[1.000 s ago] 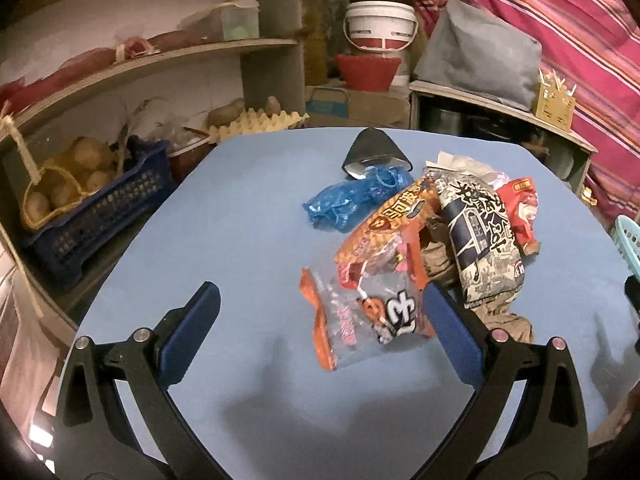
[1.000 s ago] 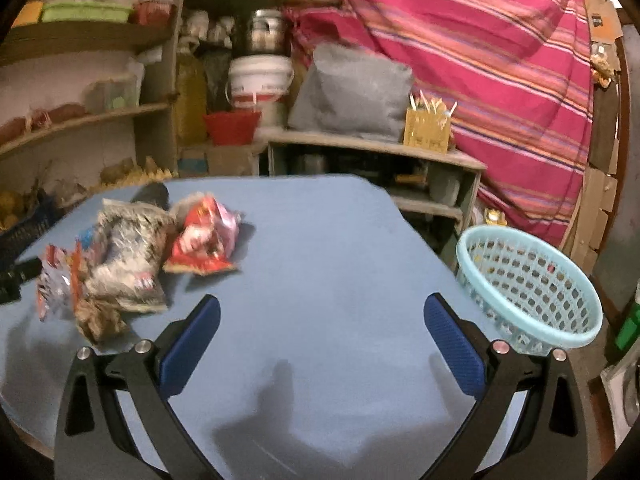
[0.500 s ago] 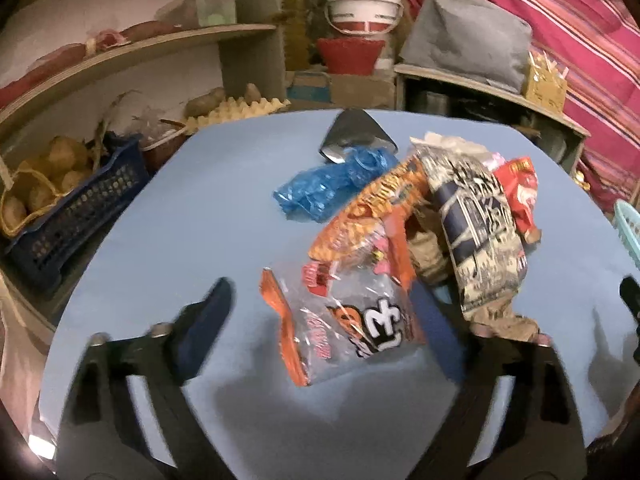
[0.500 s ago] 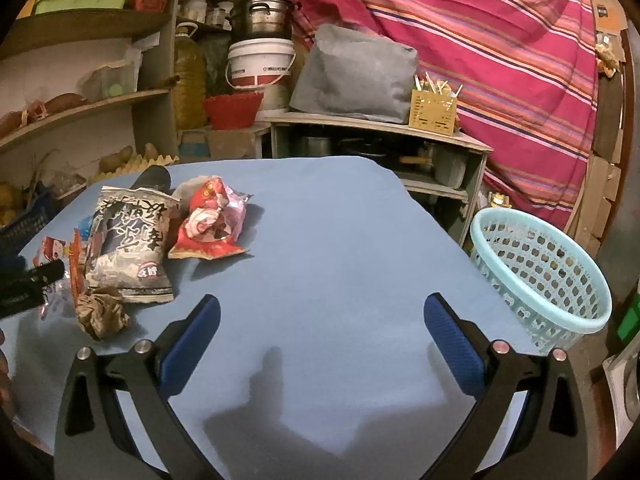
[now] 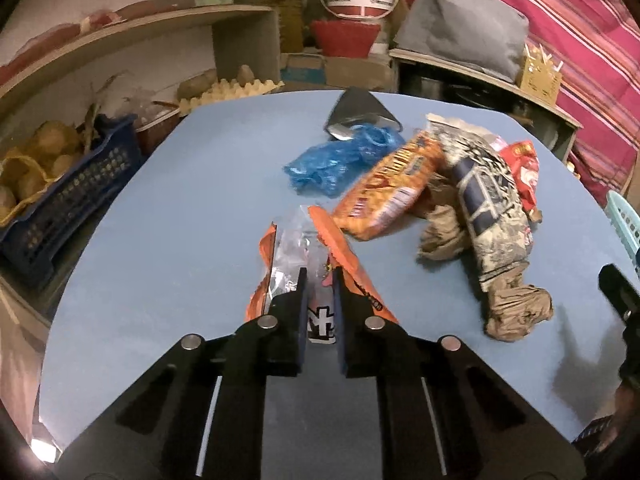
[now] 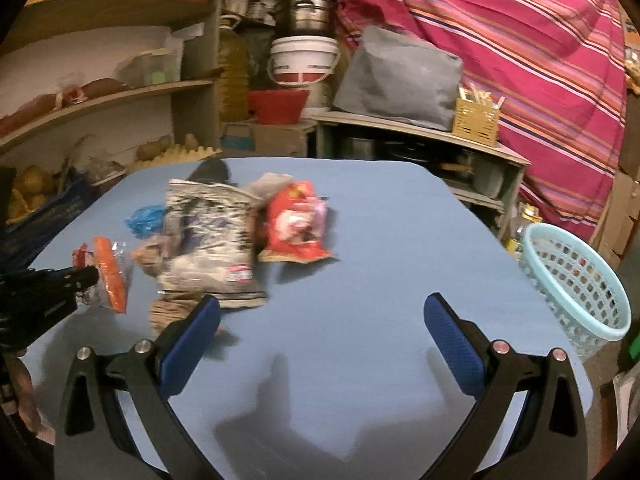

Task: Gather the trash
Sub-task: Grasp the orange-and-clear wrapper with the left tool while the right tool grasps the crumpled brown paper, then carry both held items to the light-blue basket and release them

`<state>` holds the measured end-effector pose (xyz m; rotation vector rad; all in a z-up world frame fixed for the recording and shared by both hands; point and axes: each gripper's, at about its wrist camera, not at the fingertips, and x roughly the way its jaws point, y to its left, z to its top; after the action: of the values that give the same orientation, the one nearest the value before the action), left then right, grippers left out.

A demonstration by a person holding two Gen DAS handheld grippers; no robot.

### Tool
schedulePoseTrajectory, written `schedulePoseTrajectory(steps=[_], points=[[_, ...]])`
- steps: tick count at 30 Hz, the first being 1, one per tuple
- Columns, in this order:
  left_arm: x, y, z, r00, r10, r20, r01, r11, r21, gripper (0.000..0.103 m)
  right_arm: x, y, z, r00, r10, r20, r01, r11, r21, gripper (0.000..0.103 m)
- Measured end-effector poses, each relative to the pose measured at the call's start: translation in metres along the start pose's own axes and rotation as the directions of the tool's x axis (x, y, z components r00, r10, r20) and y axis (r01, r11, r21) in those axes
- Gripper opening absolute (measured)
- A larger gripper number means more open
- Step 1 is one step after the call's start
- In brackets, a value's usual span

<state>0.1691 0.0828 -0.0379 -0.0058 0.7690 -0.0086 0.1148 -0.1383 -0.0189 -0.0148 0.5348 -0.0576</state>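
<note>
My left gripper is shut on a clear snack wrapper with orange edges, which also shows in the right wrist view. Behind it on the blue table lie an orange snack bag, a blue crumpled plastic bag, a dark patterned bag, a red wrapper, crumpled brown paper and a grey pouch. My right gripper is open and empty above the table, right of the pile. A light blue basket stands off the table's right edge.
Shelves with a dark blue crate of potatoes and an egg tray run along the left. A white bucket, a red bowl, a grey bag and a striped pink cloth stand behind the table.
My left gripper has moved forward and closed on the clear orange-edged wrapper. My right gripper has swung left toward the pile and stays open.
</note>
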Motion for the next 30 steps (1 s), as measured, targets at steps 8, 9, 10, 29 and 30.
schedulePoseTrajectory(steps=[8, 9, 10, 29, 30], points=[[-0.01, 0.021, 0.001, 0.998, 0.055, 0.022, -0.056, 0.998, 0.021, 0.01, 0.013, 0.049, -0.005, 0.998, 0.042, -0.044, -0.043, 0.998, -0.037, 0.099], [-0.012, 0.02, 0.0, 0.998, 0.058, 0.035, -0.059, 0.998, 0.036, 0.01, 0.015, 0.052, -0.006, 0.998, 0.042, -0.053, -0.044, 0.998, -0.039, 0.099], [-0.014, 0.02, 0.001, 0.997, 0.057, 0.043, -0.059, 0.997, 0.044, 0.01, 0.018, 0.058, -0.007, 0.997, 0.039, -0.067, -0.042, 0.998, -0.044, 0.099], [-0.014, 0.027, -0.002, 0.999, 0.01, 0.041, -0.01, 1.0, 0.002, 0.01, 0.036, 0.068, -0.01, 0.981, 0.124, -0.147, -0.138, 0.986, -0.09, 0.04], [-0.013, 0.025, -0.002, 0.999, 0.014, 0.039, -0.014, 1.0, 0.006, 0.01, 0.036, 0.066, -0.009, 0.98, 0.133, -0.147, -0.146, 0.986, -0.084, 0.04]])
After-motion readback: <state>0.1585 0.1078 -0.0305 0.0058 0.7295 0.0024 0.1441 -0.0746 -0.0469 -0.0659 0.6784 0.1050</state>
